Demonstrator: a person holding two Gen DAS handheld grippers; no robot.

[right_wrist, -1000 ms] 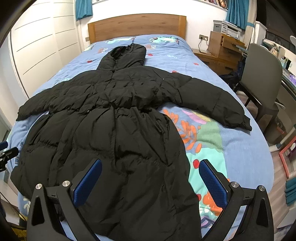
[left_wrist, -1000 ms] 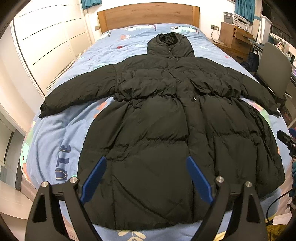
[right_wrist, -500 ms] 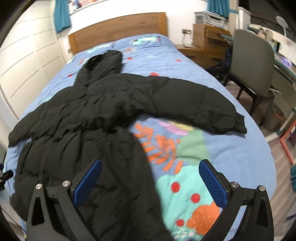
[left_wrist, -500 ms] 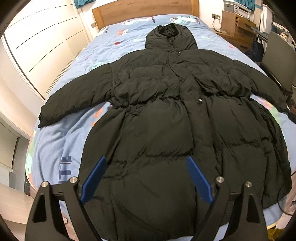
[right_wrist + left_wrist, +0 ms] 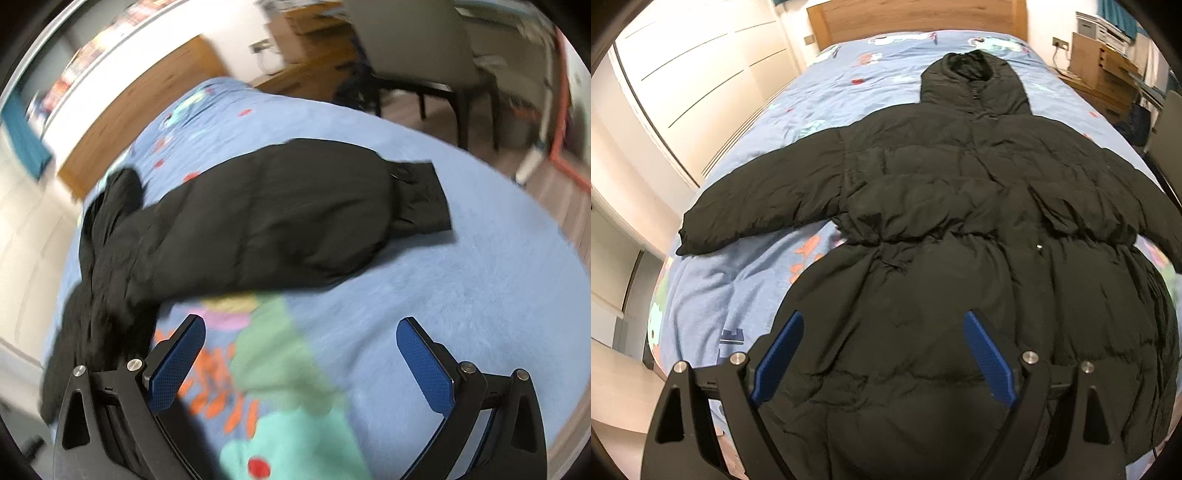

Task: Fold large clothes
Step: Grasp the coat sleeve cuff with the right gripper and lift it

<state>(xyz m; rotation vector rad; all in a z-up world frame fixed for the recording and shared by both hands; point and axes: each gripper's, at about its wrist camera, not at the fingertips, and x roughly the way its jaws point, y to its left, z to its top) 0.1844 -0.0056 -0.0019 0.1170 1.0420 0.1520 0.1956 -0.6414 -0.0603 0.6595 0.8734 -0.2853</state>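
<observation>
Blue patterned bedspread (image 5: 746,280) w/ wood headboard (image 5: 916,16), white wardrobe (image 5: 701,81) left, chair (image 5: 413,44) right.

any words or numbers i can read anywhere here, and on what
"E": only this one navy block letter reads, printed on the blue bedspread beside the coat's hem; the rest of the word is hidden by the coat and the left gripper.
Book spines on the shelf in the right wrist view: too blurred to read.
The coat itself: no label or brand visible.
</observation>
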